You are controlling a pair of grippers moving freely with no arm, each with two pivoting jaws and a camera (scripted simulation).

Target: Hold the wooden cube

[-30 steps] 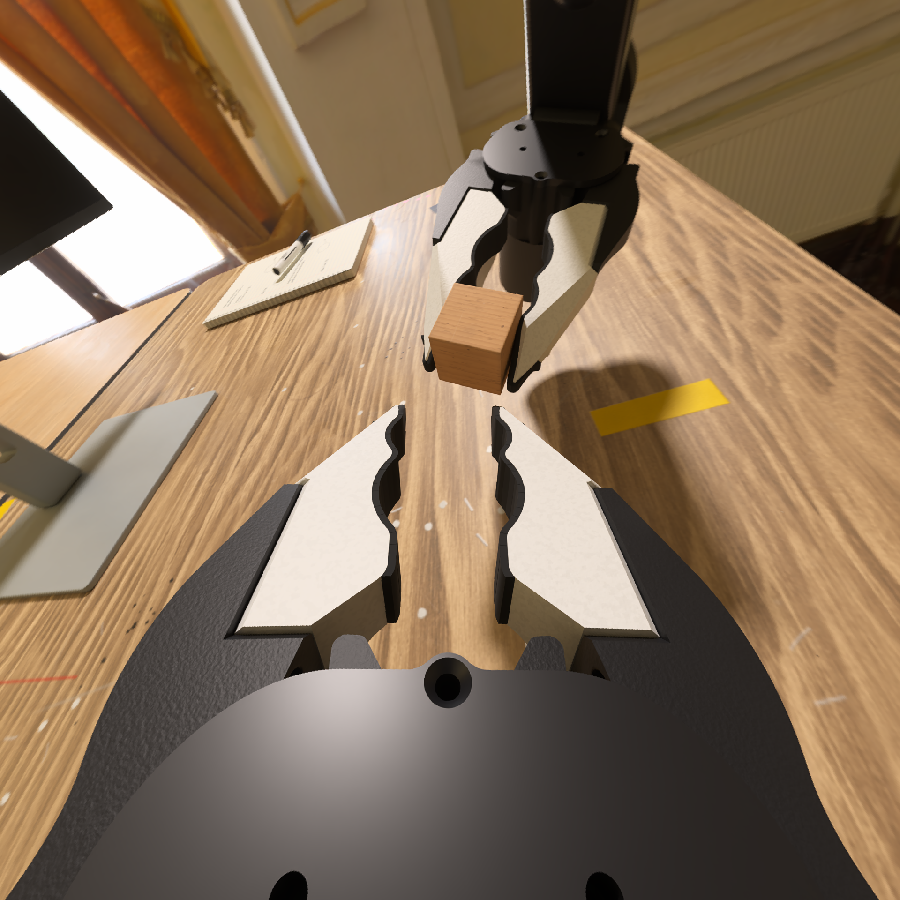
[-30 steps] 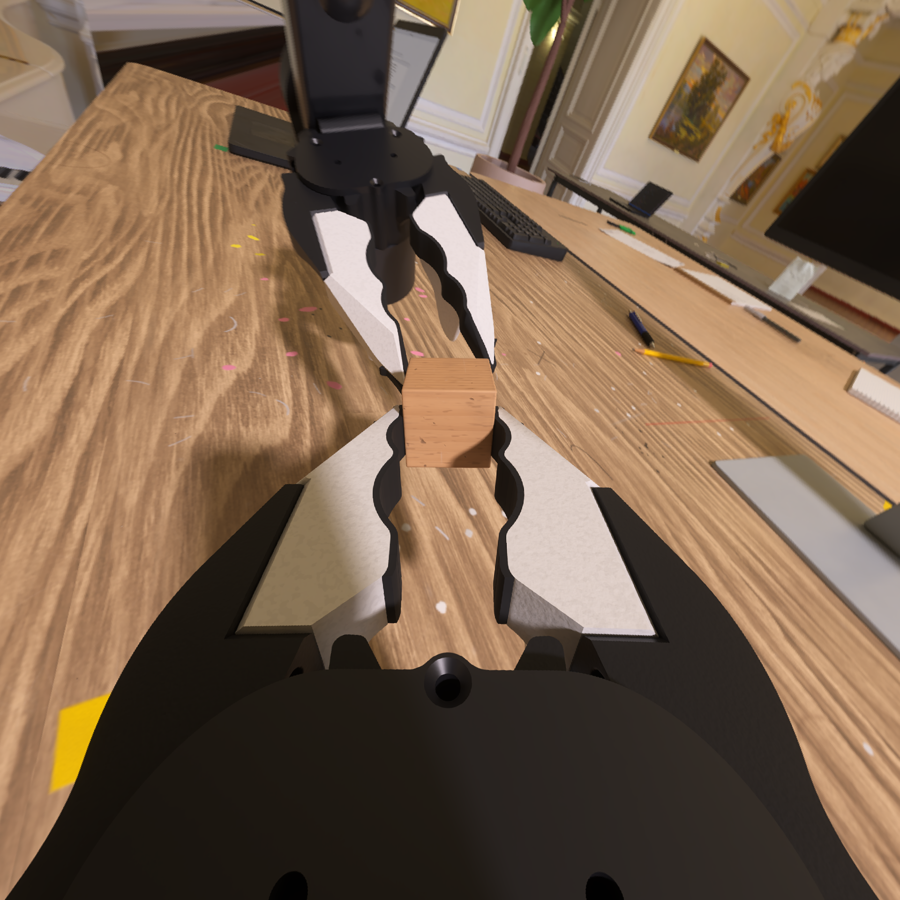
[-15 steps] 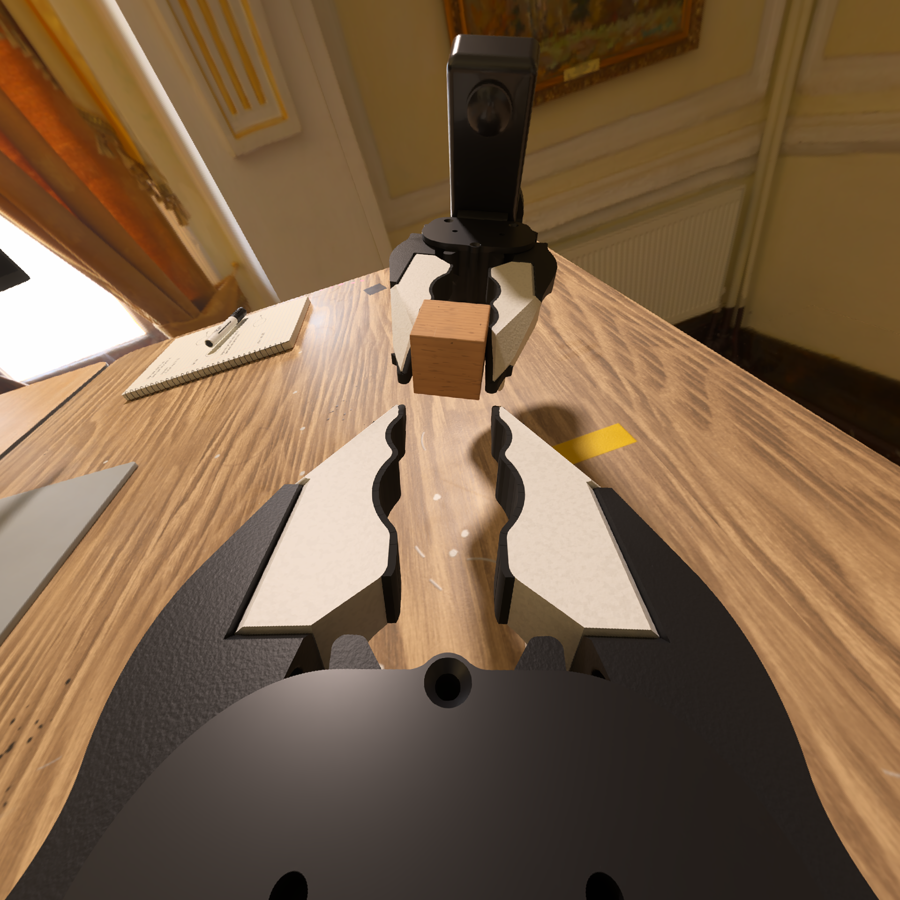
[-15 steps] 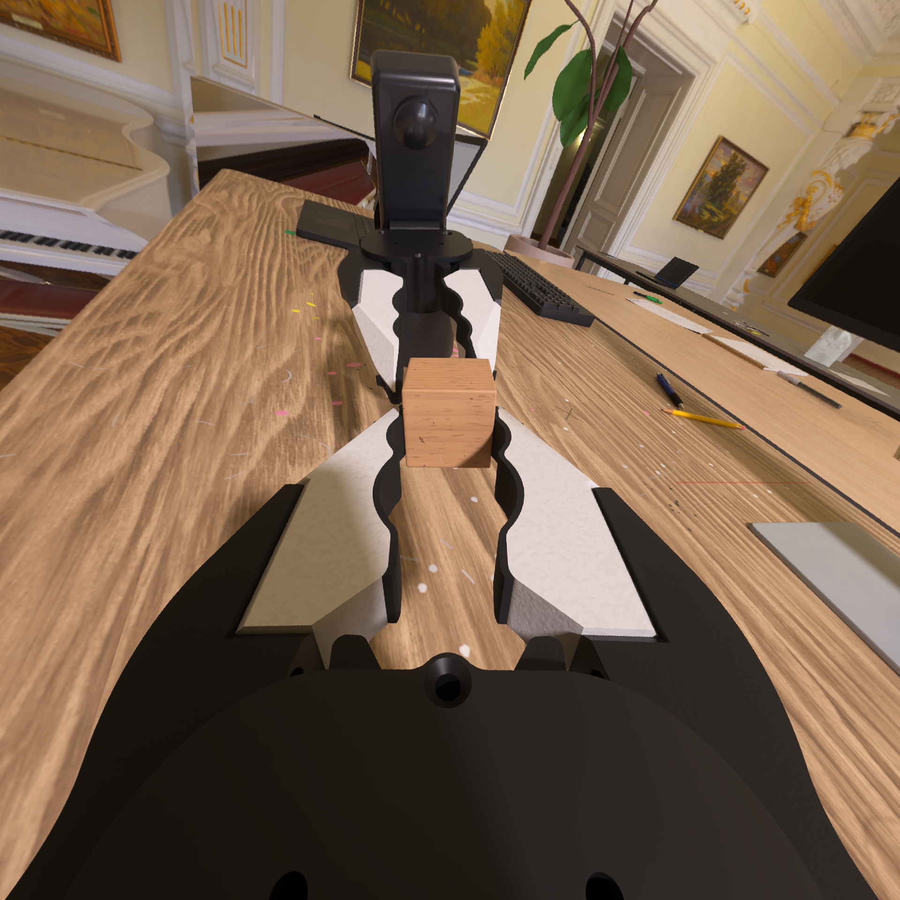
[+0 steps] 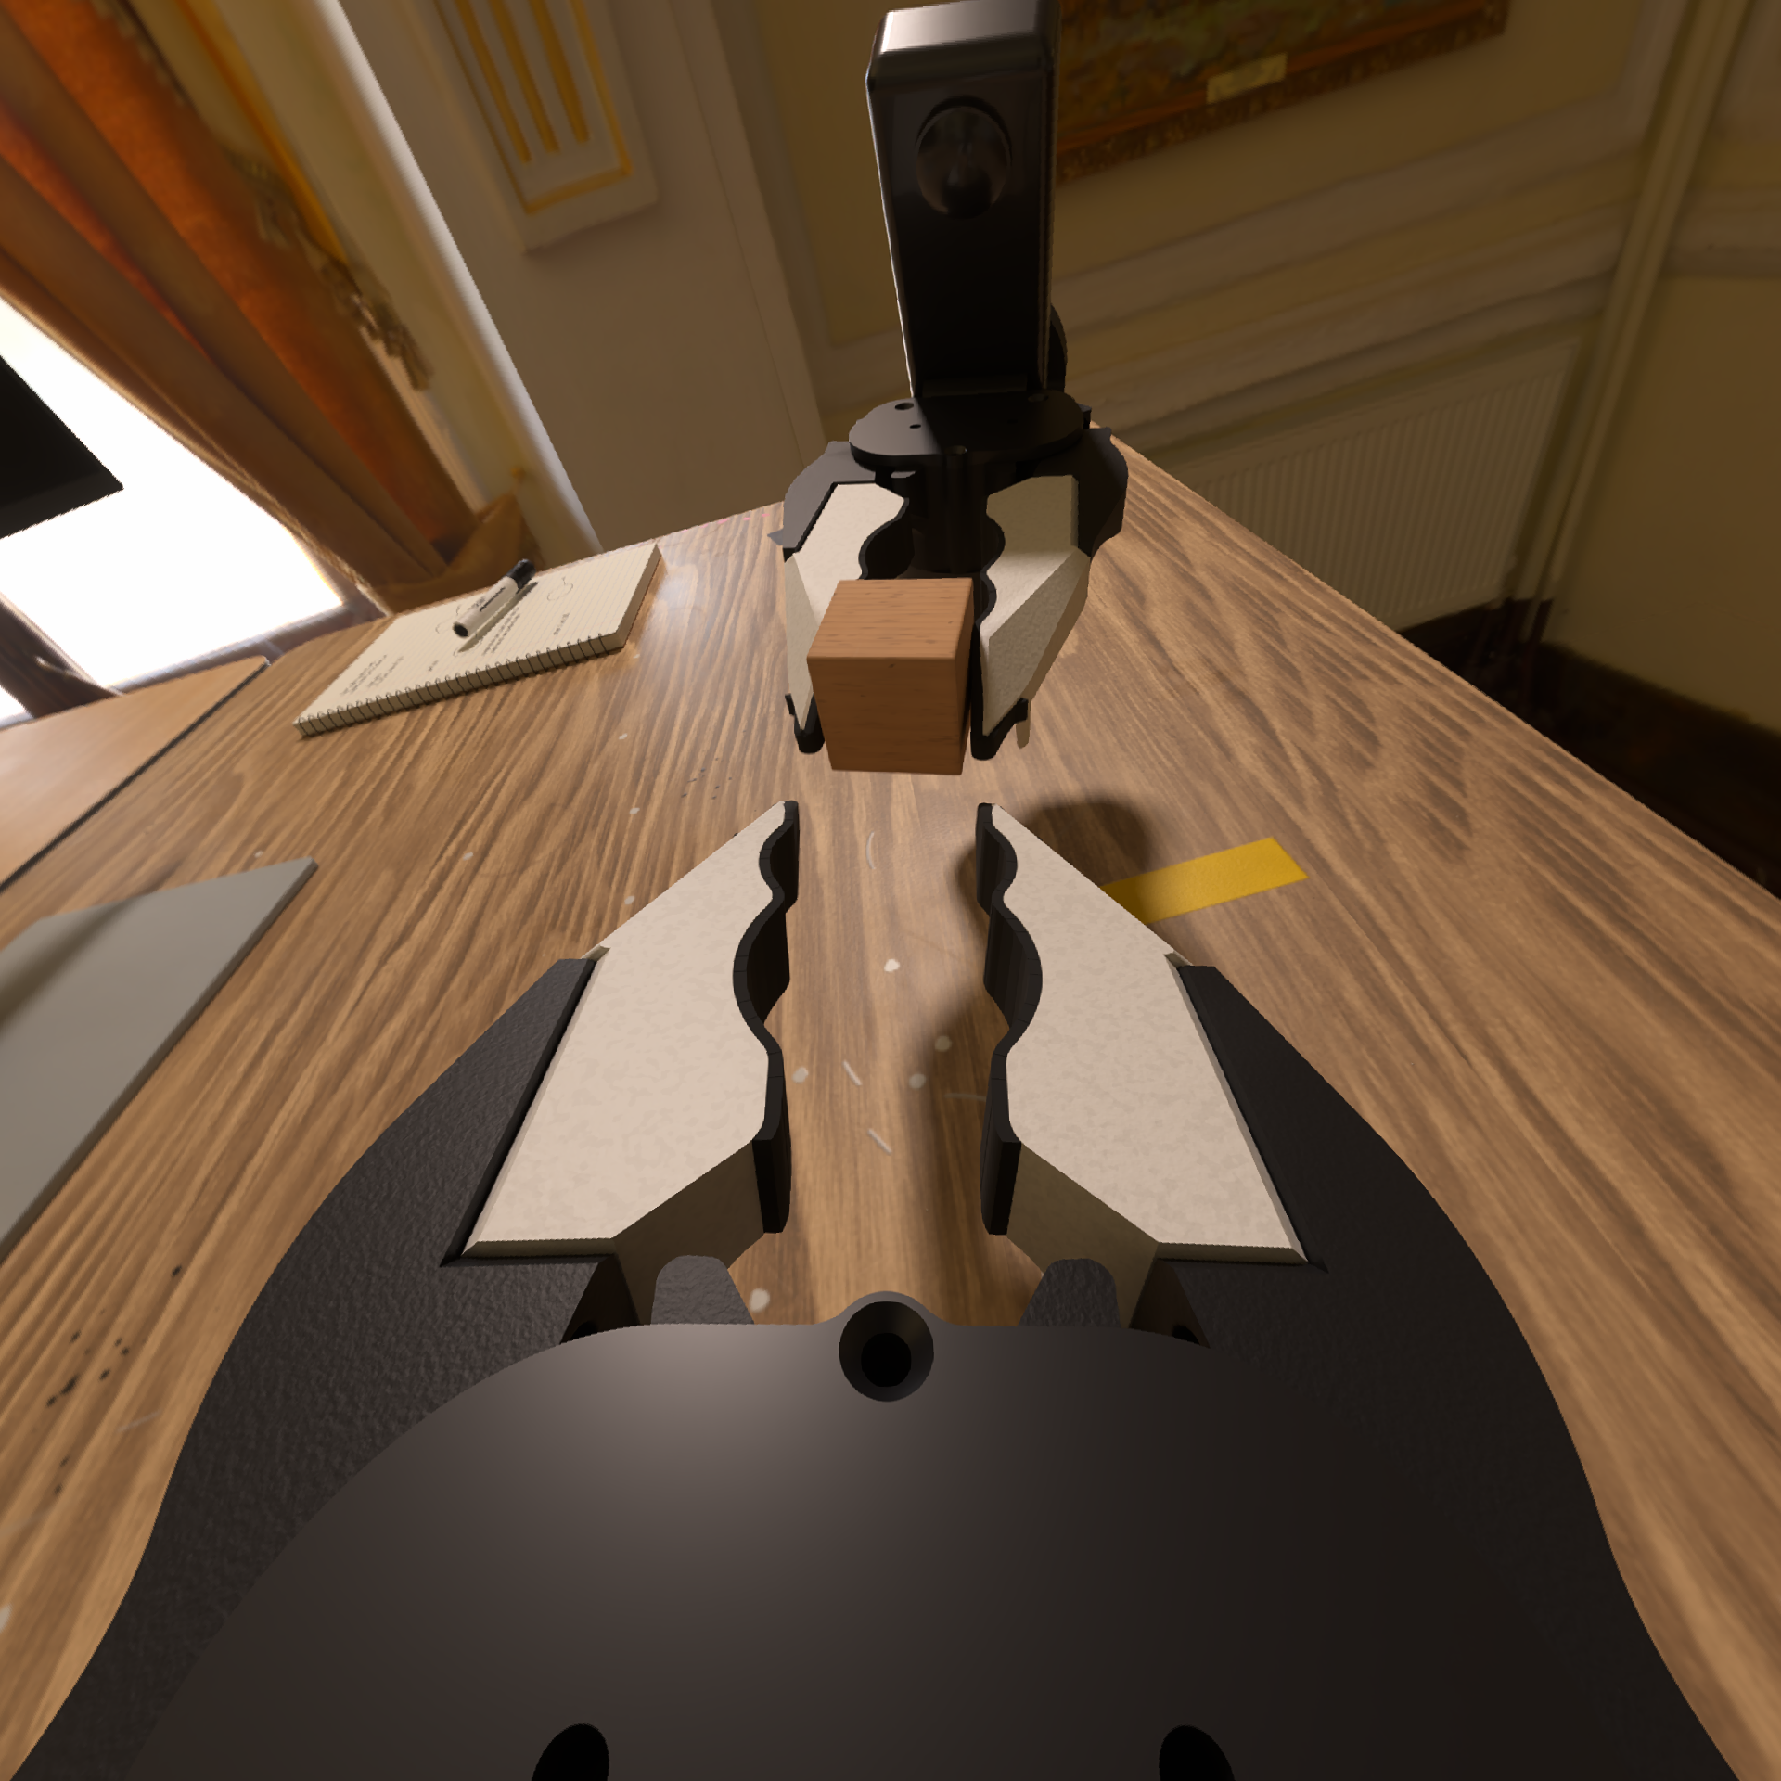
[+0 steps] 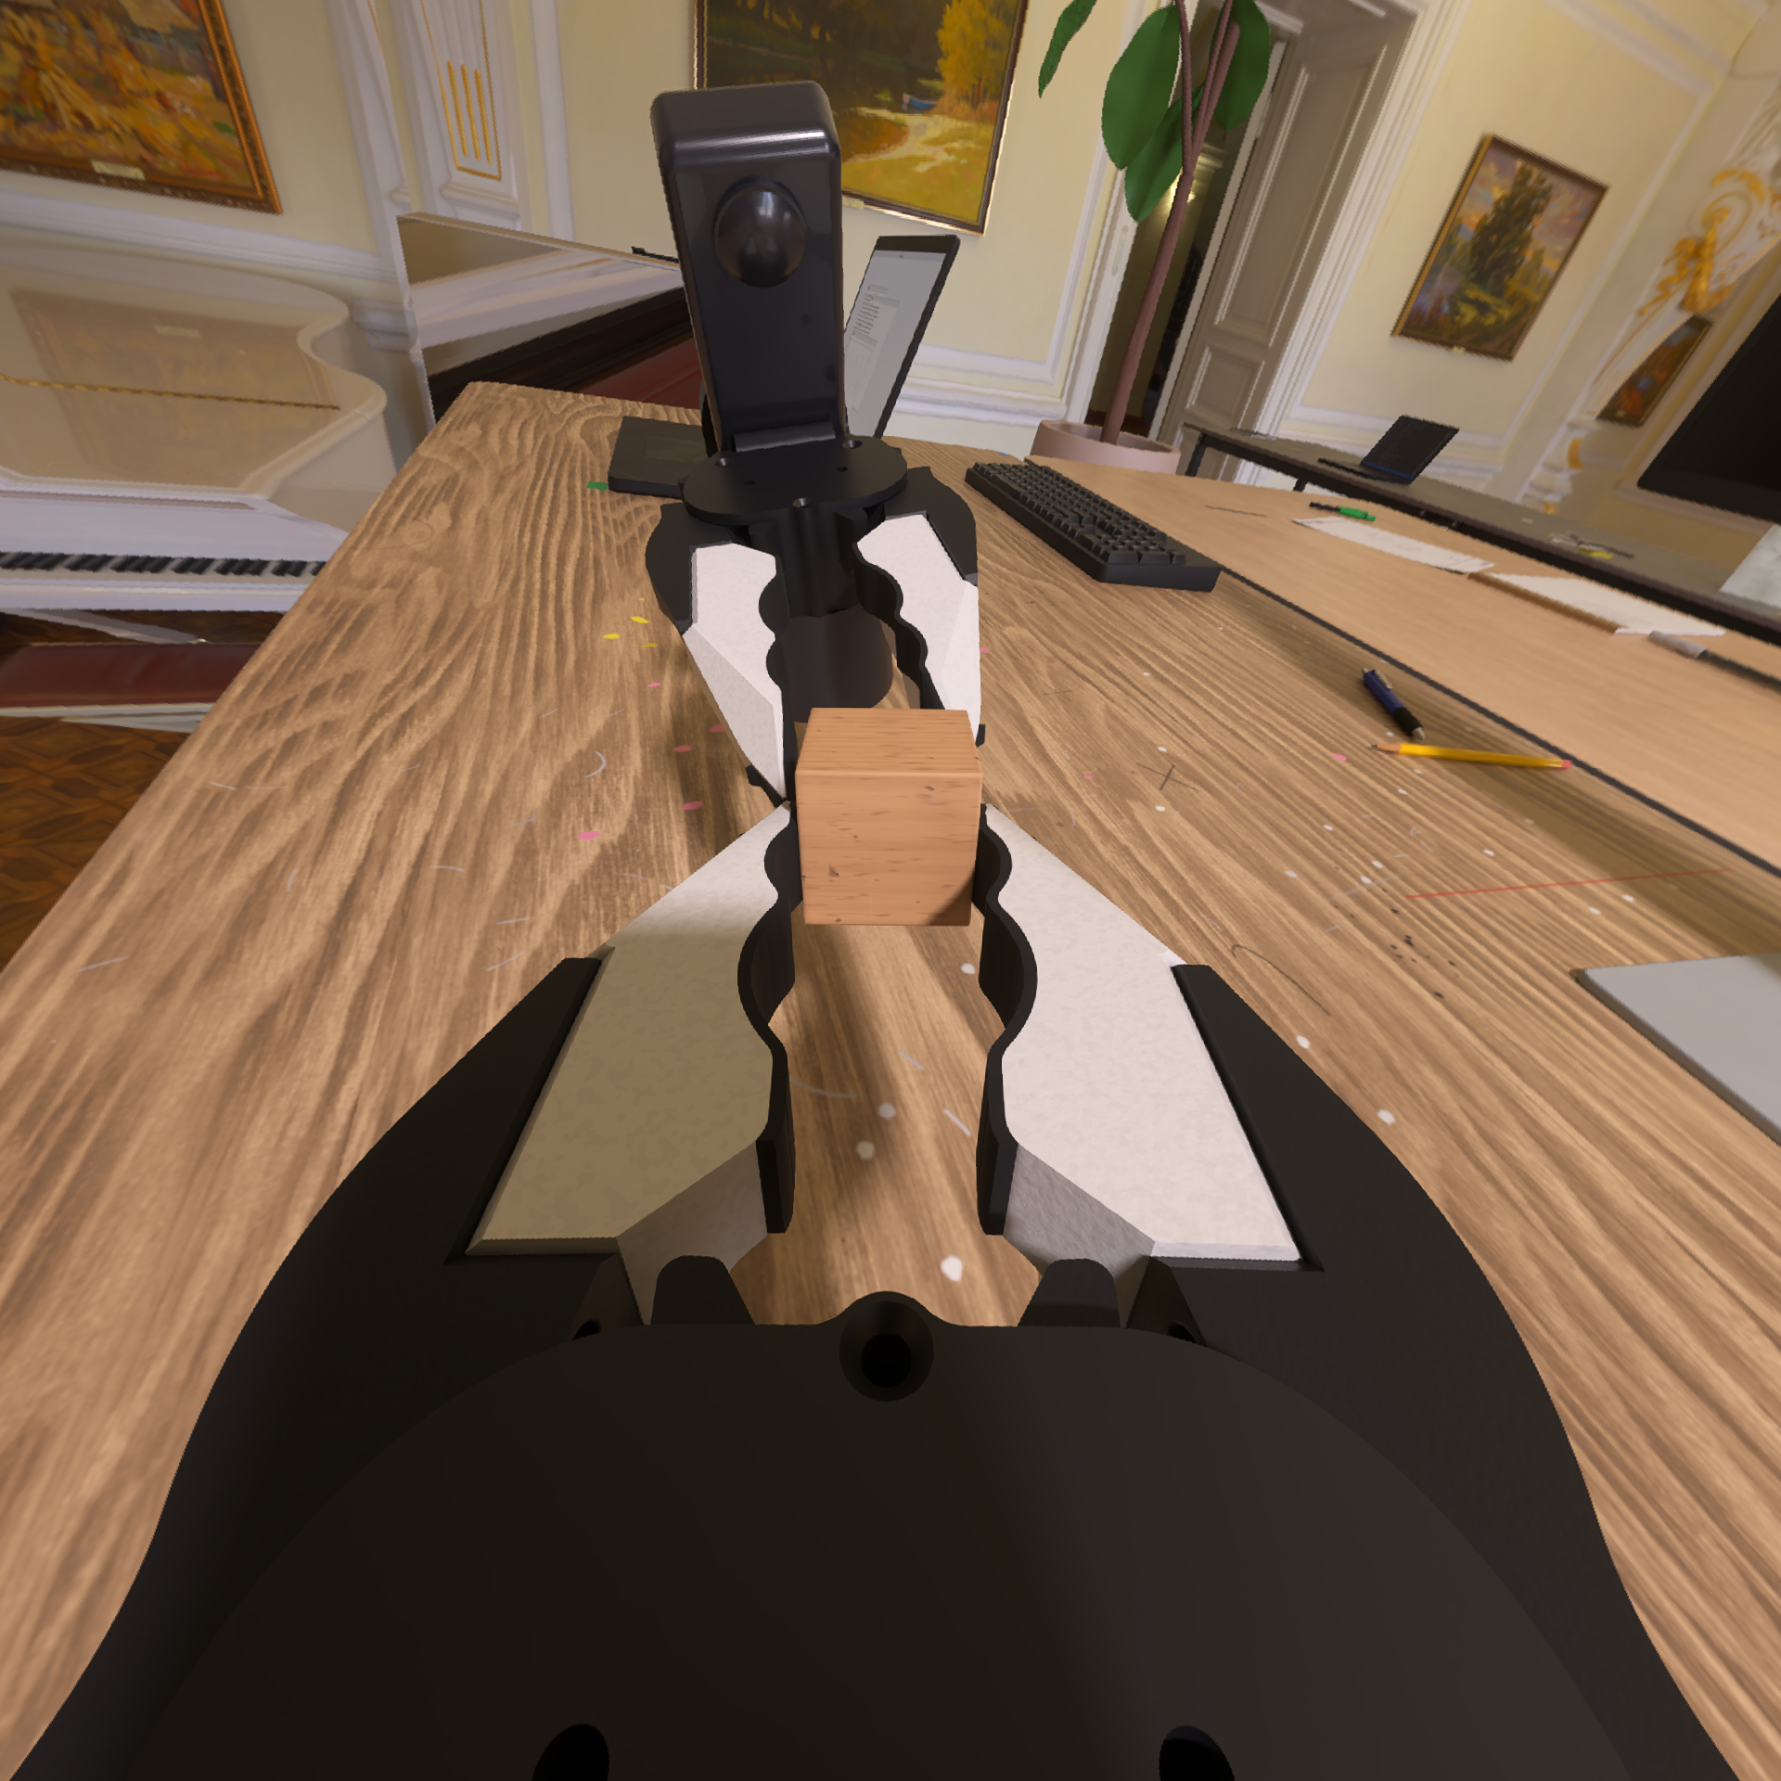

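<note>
The wooden cube (image 6: 882, 838) is clamped between the fingertips of my right gripper (image 6: 885, 819) and held in the air above the wooden table (image 6: 385, 867). In the left wrist view the cube (image 5: 891, 679) hangs just beyond my left gripper (image 5: 887, 819), which is open and empty; the cube is not between its fingertips. The two grippers face each other head on. In the right wrist view the left gripper's fingers (image 6: 732, 655) reach toward the far side of the cube, and their tips are hidden behind it.
A notebook with a pen (image 5: 482, 646) lies at the far left. A yellow tape strip (image 5: 1205, 872) marks the table, and a grey monitor base (image 5: 125, 993) sits at the left. A keyboard (image 6: 1089, 525), laptop (image 6: 896, 318) and pencil (image 6: 1475, 757) lie farther off.
Both grippers have tilted up toward level, so more of the room shows. The cube stays clamped in the right gripper. The left gripper stays open, still short of the cube.
</note>
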